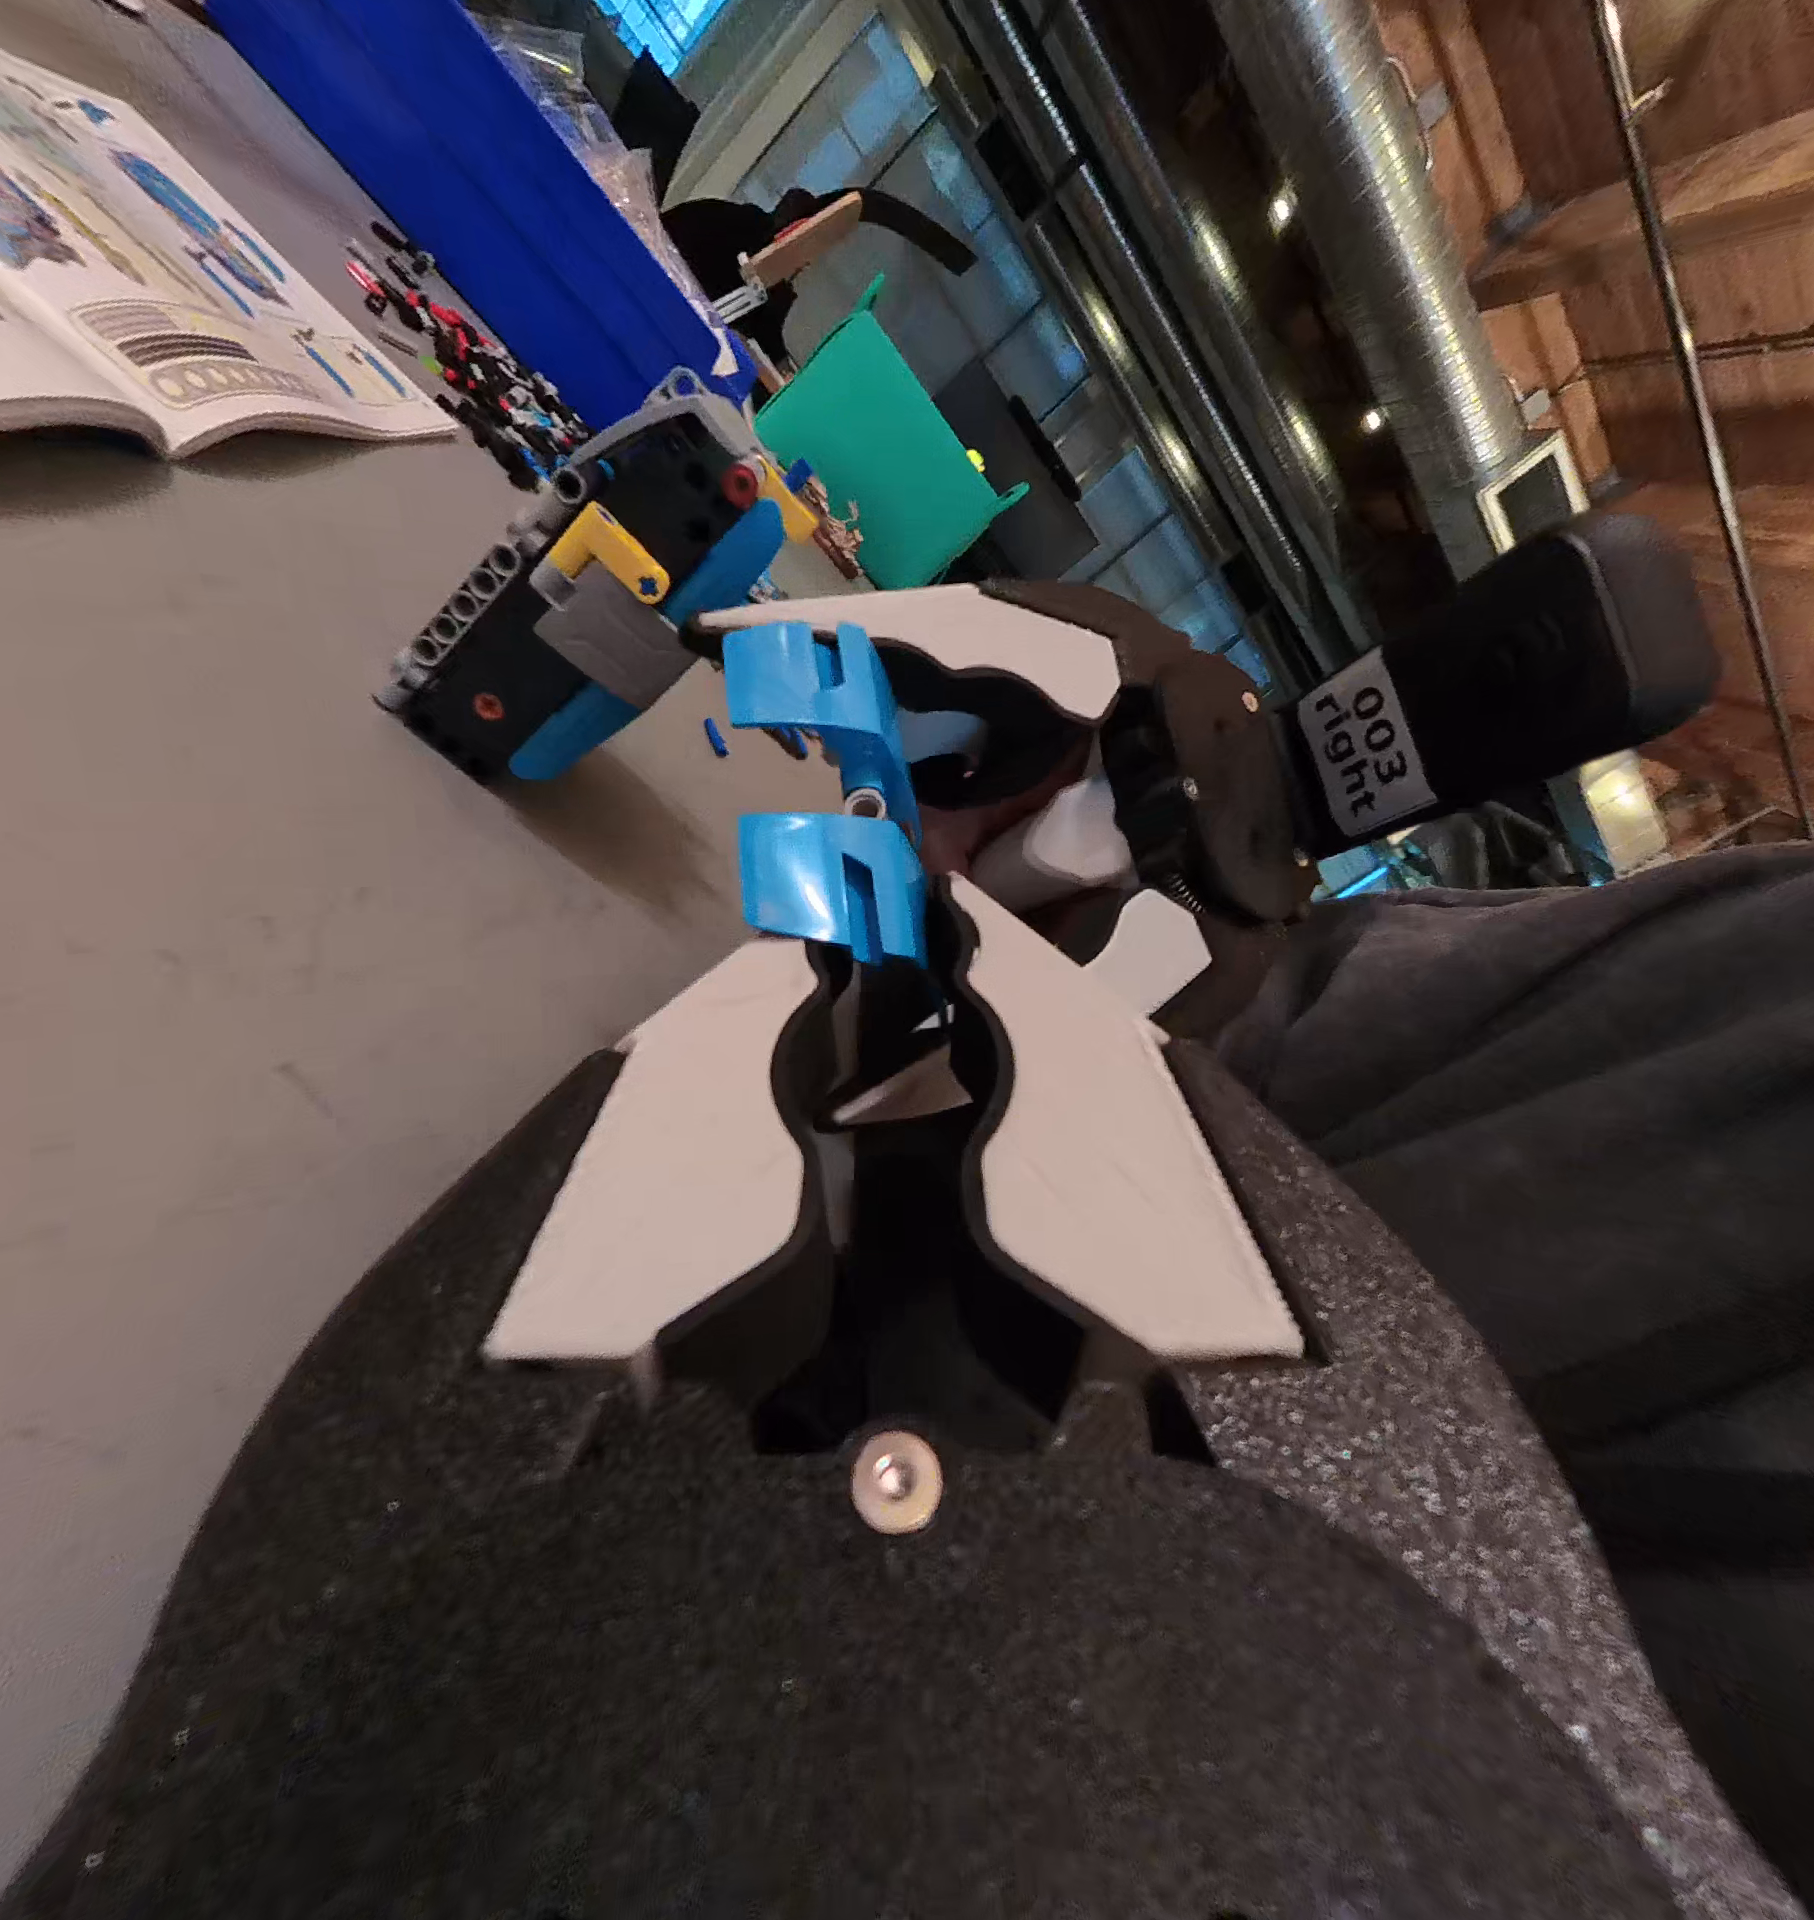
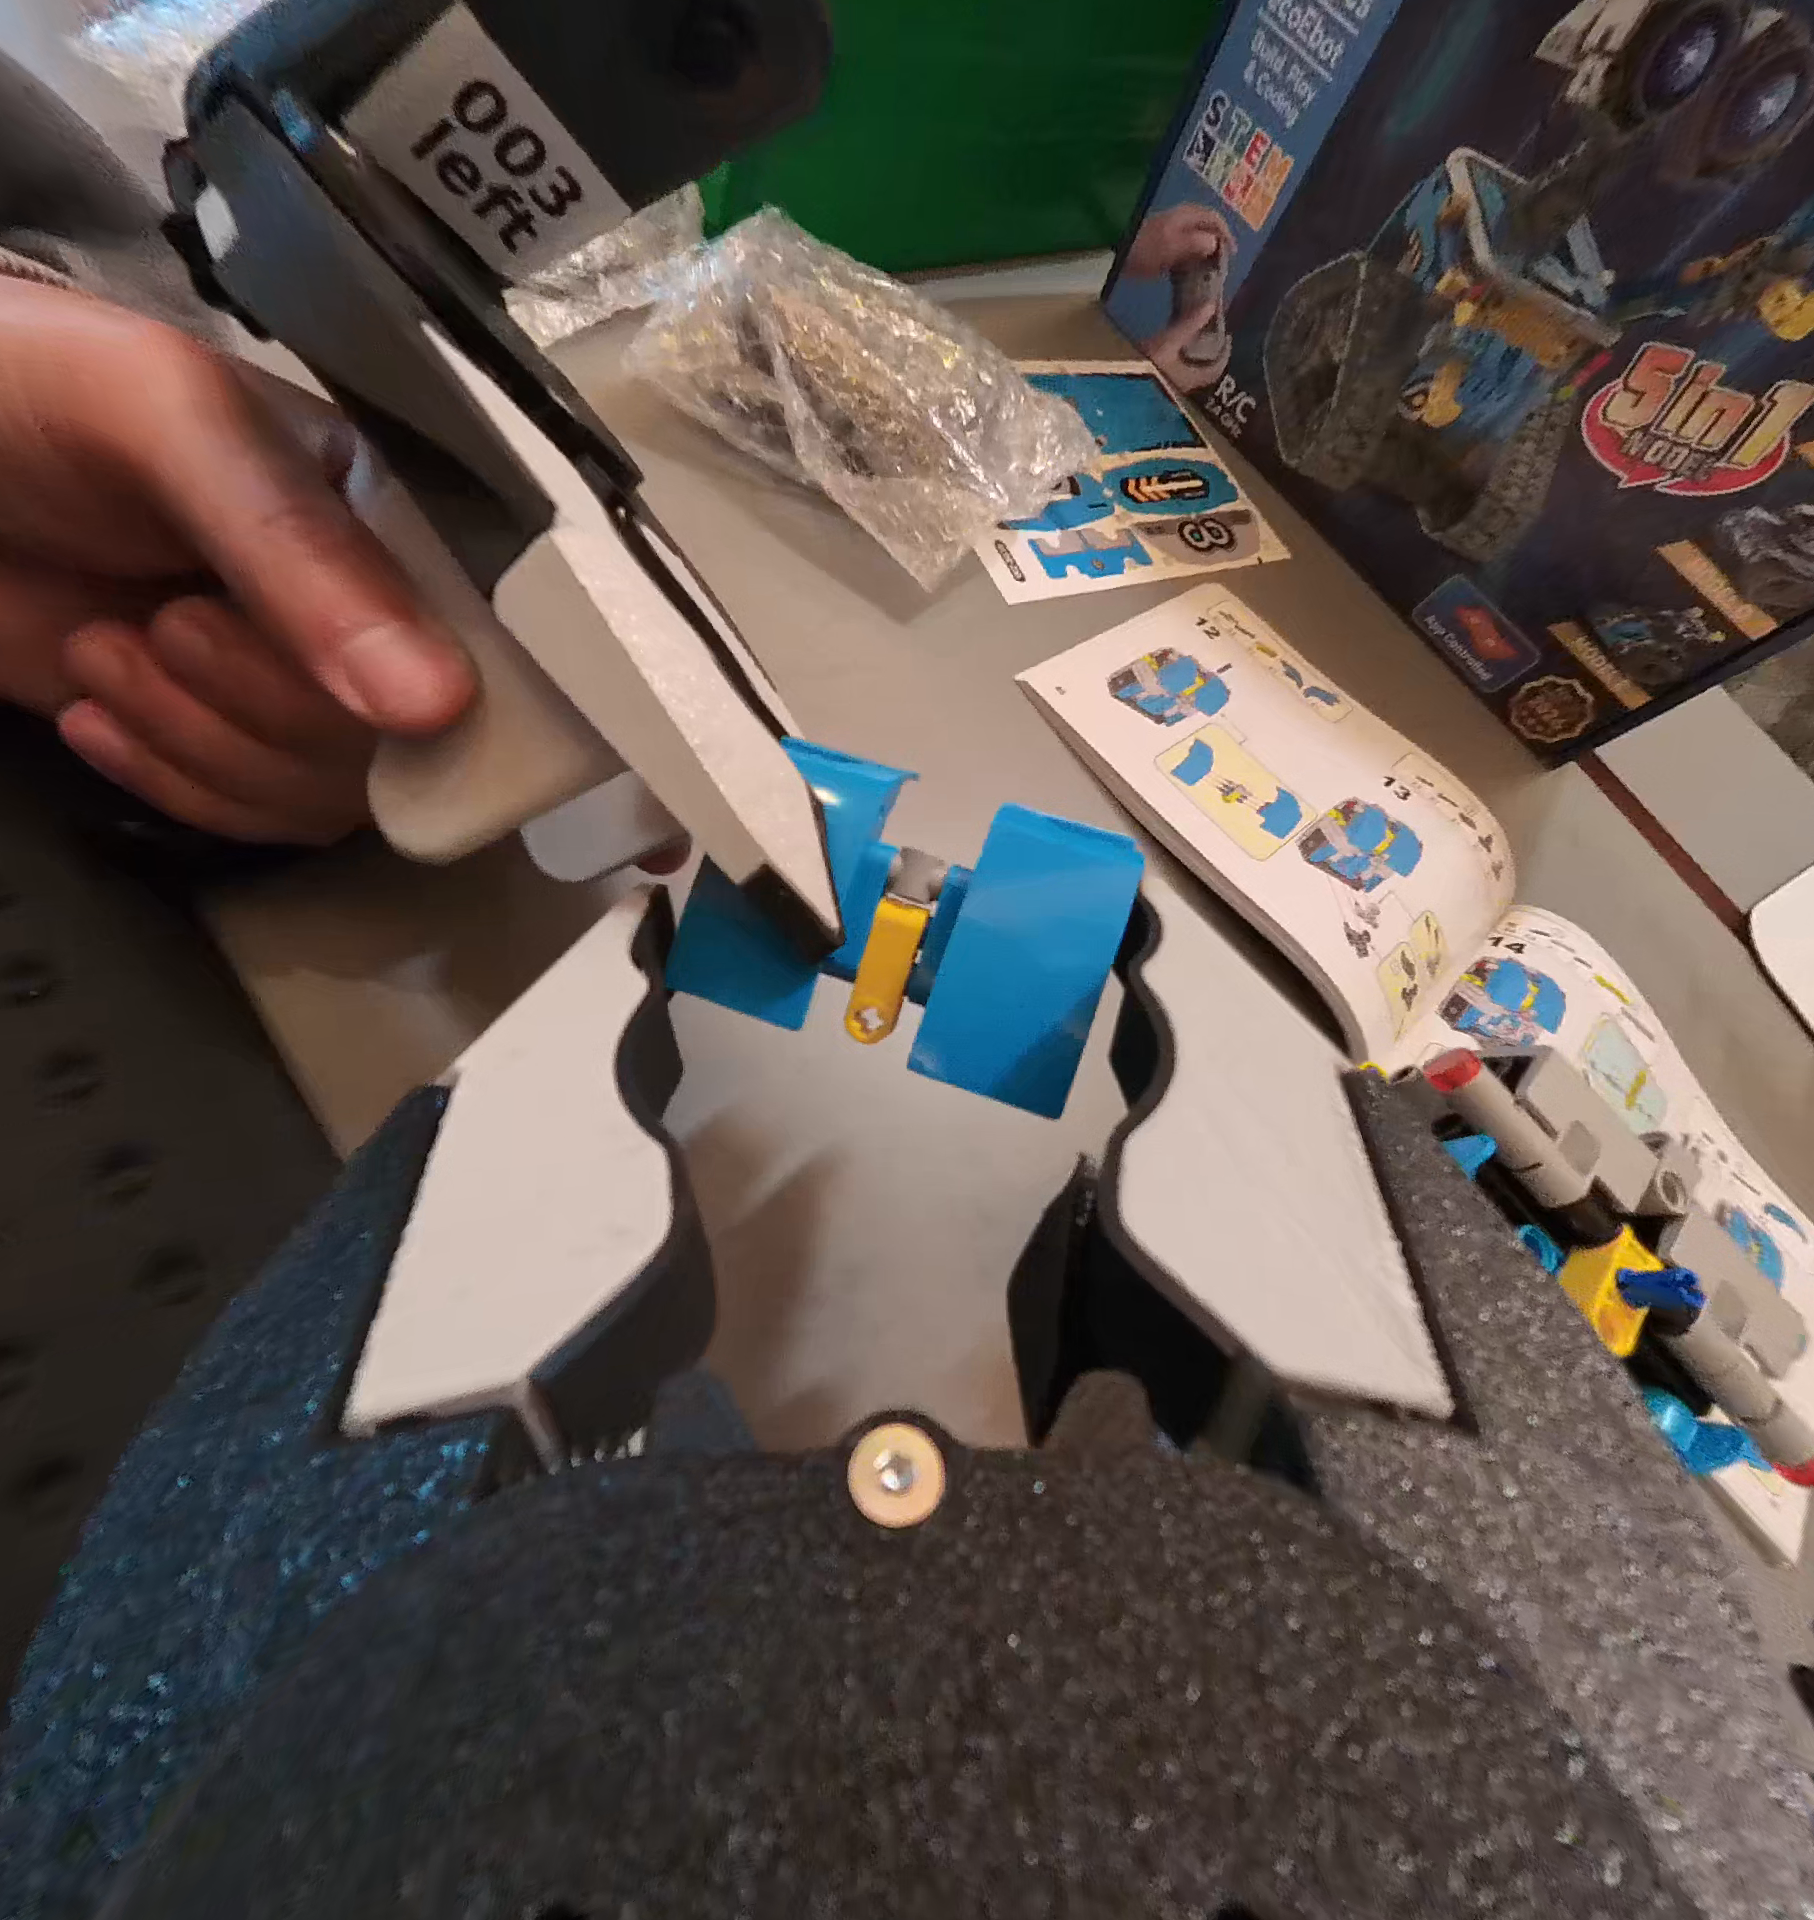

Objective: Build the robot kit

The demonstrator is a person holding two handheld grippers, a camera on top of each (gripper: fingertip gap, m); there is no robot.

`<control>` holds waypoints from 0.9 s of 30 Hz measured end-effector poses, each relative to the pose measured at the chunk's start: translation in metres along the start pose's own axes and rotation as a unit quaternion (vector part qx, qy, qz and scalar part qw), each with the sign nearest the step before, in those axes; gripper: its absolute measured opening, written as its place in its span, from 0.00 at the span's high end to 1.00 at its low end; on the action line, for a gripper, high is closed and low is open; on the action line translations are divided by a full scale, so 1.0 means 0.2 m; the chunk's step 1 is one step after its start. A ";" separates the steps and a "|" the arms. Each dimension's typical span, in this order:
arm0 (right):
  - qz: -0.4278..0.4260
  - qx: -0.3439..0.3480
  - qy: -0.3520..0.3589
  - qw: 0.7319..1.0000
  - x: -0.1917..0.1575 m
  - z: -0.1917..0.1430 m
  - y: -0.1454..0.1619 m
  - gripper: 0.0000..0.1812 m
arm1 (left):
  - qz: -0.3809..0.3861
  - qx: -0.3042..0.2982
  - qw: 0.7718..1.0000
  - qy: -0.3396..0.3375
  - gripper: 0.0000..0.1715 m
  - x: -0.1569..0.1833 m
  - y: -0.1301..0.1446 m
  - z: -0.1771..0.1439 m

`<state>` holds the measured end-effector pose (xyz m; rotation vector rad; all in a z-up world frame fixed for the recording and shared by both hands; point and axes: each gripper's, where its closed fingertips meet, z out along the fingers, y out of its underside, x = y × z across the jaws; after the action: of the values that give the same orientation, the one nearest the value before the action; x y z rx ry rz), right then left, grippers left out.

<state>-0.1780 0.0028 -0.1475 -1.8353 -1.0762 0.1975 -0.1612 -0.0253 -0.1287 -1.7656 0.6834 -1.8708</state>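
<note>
A small blue assembly, two curved blue panels (image 2: 1017,956) joined by a grey axle (image 2: 918,873) with a yellow connector (image 2: 882,966), is held above the grey table (image 1: 207,831). My left gripper (image 1: 882,925) is shut on one blue panel (image 1: 820,883); in the right wrist view it (image 2: 820,914) comes in from the upper left, with a hand (image 2: 155,582) on its trigger. My right gripper (image 2: 898,925) spans the assembly lengthwise, a fingertip against each outer panel. In the left wrist view its upper finger (image 1: 934,623) lies along the other panel (image 1: 799,686); its lower finger is hidden.
A partly built black, grey and blue model (image 1: 591,623) stands on the table just beyond. An open instruction booklet (image 2: 1298,810), a sticker sheet (image 2: 1121,488), a bubble-wrap bag (image 2: 841,384) and the kit box (image 2: 1557,312) lie farther off. Loose small parts (image 1: 467,353) are scattered by the box. The grippers are tip to tip, or close to it.
</note>
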 end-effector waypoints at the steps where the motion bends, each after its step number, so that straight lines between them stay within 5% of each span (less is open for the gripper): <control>1: -0.006 -0.006 0.002 1.000 0.00 0.00 0.01 0.53 | 0.008 -0.002 1.000 -0.007 0.92 -0.01 0.00 0.00; 12: 0.052 0.007 0.036 0.998 0.01 0.05 0.02 0.57 | 0.013 0.019 0.999 -0.036 0.93 -0.05 -0.03 -0.01; 27: 0.022 -0.016 0.023 0.999 0.00 0.03 0.04 0.59 | 0.018 0.002 0.999 -0.028 0.93 -0.04 -0.01 0.00</control>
<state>-0.1765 0.0053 -0.1565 -1.8849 -1.0140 0.1641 -0.1613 -0.0198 -0.1336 -1.7855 0.6841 -1.7907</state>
